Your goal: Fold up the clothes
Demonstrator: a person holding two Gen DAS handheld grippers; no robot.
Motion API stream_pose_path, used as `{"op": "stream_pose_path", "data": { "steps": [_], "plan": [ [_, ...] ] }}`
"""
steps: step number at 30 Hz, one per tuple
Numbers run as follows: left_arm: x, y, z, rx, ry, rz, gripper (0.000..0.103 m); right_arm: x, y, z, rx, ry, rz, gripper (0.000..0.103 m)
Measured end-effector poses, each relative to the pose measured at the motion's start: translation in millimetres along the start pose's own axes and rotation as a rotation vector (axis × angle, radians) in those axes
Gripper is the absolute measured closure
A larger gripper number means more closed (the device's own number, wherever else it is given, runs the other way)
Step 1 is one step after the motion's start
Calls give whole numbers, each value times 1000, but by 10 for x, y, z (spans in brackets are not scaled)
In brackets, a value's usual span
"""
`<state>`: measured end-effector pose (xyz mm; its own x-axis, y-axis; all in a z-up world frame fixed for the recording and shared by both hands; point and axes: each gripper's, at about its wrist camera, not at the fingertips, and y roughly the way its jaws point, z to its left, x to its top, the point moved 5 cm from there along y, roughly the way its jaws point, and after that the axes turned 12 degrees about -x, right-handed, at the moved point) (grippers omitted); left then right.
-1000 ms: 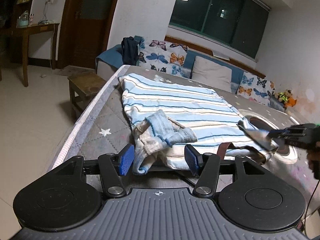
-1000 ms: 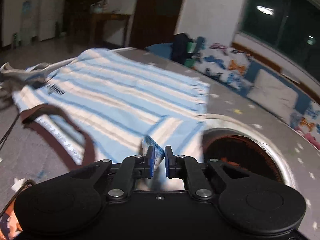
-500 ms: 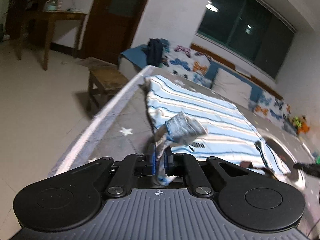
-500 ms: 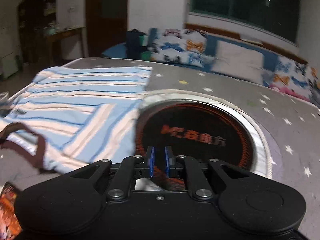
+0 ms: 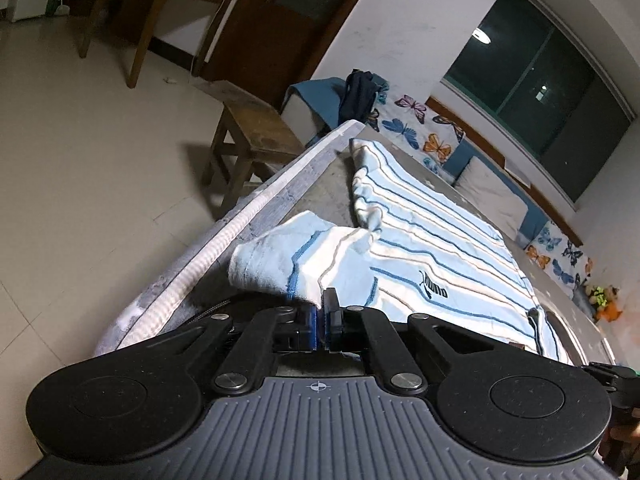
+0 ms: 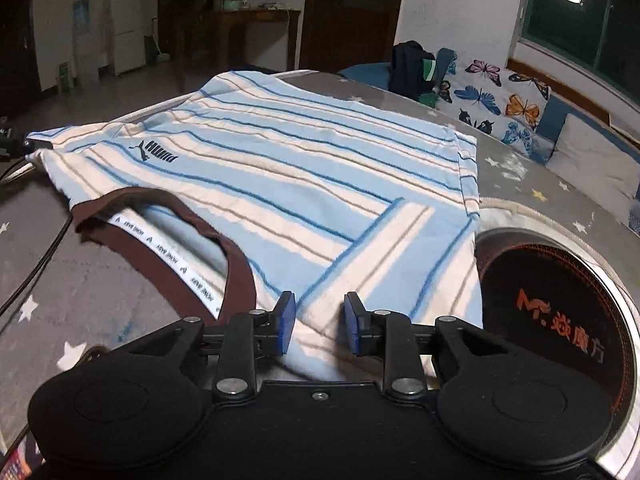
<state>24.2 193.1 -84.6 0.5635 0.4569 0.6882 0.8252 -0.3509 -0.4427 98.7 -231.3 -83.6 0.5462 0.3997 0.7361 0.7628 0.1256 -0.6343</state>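
The left hand-held gripper (image 5: pixel 321 322), open before, now clamps the shirt sleeve (image 5: pixel 280 262); the right hand-held gripper (image 6: pixel 320 326) is opening over its sleeve.

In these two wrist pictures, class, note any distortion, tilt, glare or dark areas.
Left wrist view: fisheye bends the mattress edge, the room tilts, a lamp reflects in the window. Right wrist view: the striped shirt is evenly lit, the far room dim.

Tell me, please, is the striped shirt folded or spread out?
Mostly spread: the striped shirt lies flat on the mattress, one sleeve folded over its body.
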Motion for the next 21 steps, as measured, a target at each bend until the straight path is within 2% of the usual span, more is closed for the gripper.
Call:
{"op": "stream_pose_path", "data": {
  "steps": [1, 3, 4, 10, 13, 16, 20, 21],
  "plan": [
    [1, -8, 0, -2, -2, -1, 99, -2, -8, -3, -5, 5, 0, 75],
    [6, -31, 1, -10, -6, -4, 99, -21, -19, -13, -32, 1, -3, 90],
    [10, -36, 5, -12, -10, -5, 99, -35, -37, -31, -56, -1, -11, 94],
    [82, -85, 62, -8, -27, -12, 99, -33, -244, -366, -223, 36, -88, 96],
    [123, -92, 93, 6, -18, -12, 99, -106, -362, -647, -297, 92, -88, 96],
    [130, -86, 101, 28, -3, -1, 99, -284, -431, -995, -378, 177, -56, 96],
    [98, -46, 114, 55, 7, 32, 98, -547, -356, -1242, -385, 276, 25, 95],
    [94, -36, 119, 63, 11, 40, 94, -600, -331, -1281, -382, 300, 38, 95]
  ]
}}
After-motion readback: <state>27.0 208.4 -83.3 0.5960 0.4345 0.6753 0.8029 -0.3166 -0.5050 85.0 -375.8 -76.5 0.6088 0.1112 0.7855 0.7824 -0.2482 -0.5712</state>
